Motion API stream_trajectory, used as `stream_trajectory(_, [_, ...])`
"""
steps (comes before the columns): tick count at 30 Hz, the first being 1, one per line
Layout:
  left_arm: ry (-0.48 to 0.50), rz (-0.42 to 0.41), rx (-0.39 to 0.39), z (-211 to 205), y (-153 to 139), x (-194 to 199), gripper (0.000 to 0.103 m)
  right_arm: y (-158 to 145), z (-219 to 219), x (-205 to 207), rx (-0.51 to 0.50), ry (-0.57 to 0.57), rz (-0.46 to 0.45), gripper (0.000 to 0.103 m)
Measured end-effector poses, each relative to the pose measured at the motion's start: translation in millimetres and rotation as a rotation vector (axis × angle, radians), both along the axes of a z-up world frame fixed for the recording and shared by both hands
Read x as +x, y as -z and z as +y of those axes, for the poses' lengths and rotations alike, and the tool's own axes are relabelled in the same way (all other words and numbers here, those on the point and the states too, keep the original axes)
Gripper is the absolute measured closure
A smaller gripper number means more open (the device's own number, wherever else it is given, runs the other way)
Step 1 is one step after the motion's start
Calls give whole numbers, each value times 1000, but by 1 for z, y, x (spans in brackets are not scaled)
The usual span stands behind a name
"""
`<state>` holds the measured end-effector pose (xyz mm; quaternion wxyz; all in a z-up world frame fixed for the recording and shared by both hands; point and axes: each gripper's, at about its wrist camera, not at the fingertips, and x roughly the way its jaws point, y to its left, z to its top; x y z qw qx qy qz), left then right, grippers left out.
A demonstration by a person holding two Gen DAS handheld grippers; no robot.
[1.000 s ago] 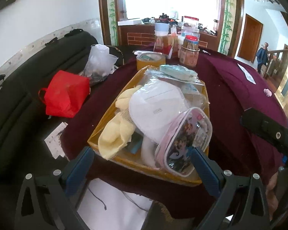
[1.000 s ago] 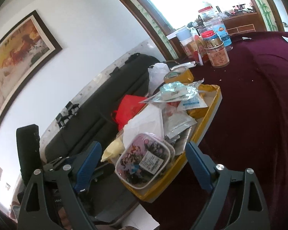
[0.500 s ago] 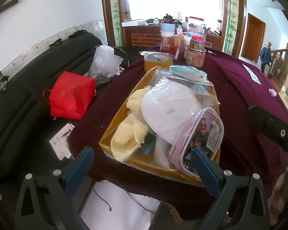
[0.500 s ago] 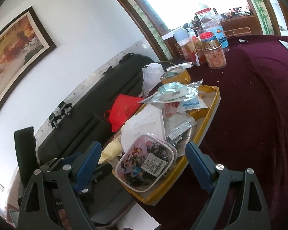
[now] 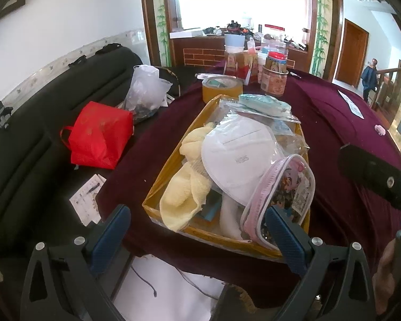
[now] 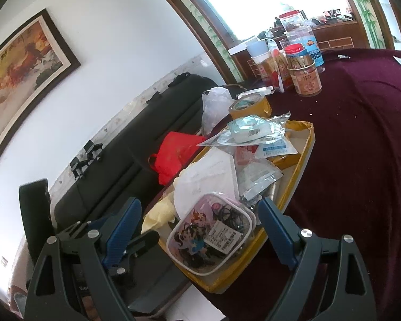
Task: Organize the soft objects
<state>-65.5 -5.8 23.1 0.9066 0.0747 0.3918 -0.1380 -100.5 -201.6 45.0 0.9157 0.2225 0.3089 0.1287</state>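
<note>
Backing off slightly, the left hand-held gripper [image 5: 197, 226] hangs wide and empty before the yellow tray [image 5: 173, 157], where the white mask [image 5: 238, 157] and yellow cloth [image 5: 184, 195] stay piled. From the right, the right hand-held gripper [image 6: 199, 219] also gapes empty, nearest the cartoon pouch [image 6: 209, 238]; sorting looks unstarted.

Each gripper, the left gripper [image 5: 197, 230] and the right gripper [image 6: 200, 222] alike, has a matte black frame with triangular cut-outs and round silver screws. Its two fingers [image 5: 111, 234] carry ribbed dark blue pads. A bare-skinned hand [image 5: 385, 275] shows at the left view's lower right edge.
</note>
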Motion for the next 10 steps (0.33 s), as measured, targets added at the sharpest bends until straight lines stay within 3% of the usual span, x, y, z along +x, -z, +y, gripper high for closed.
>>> stream_trajectory(10, [1, 1, 5, -1, 5, 4, 1, 1, 6, 2, -11, -14, 4, 14])
